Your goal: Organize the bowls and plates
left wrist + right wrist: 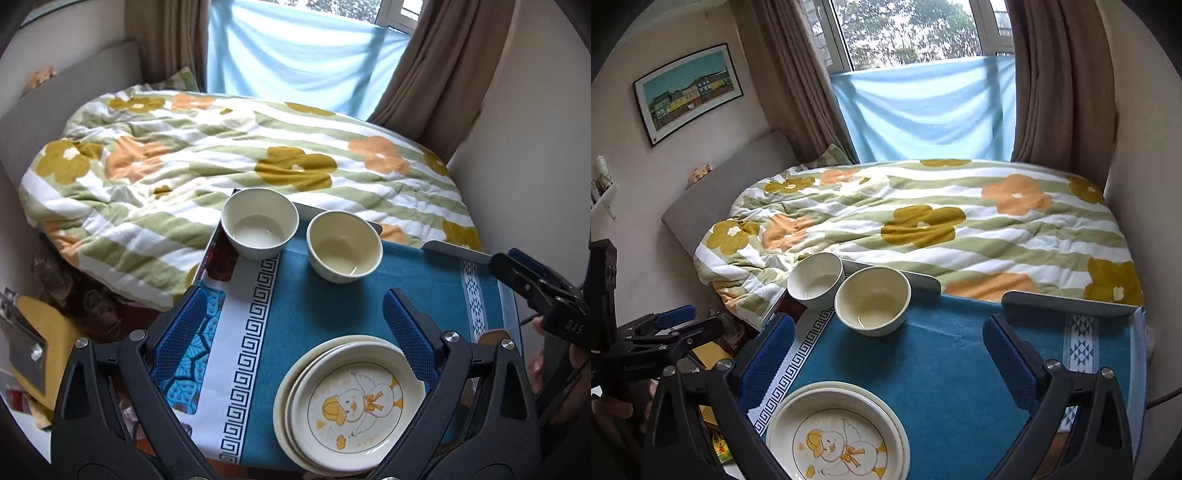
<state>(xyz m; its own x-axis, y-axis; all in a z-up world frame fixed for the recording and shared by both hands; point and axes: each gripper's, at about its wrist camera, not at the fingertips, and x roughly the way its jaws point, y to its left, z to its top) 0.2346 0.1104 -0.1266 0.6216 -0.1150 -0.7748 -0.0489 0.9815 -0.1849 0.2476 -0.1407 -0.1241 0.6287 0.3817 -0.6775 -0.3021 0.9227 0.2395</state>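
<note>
Two cream bowls stand at the far edge of a small table under a blue cloth (332,306): a left bowl (259,222) (815,280) and a right bowl (344,246) (873,301), side by side and close together. A stack of cream plates (351,402) (837,434), the top one with a duck drawing, sits at the near edge. My left gripper (295,334) is open and empty above the cloth, just behind the plates. My right gripper (886,358) is open and empty over the middle of the cloth; it also shows at the right in the left wrist view (517,273).
A bed with a flowered duvet (221,155) (923,221) lies right behind the table. Curtains and a window with a pale blue cloth (923,107) are beyond. Clutter lies on the floor left of the table (44,332). A framed picture (687,88) hangs on the left wall.
</note>
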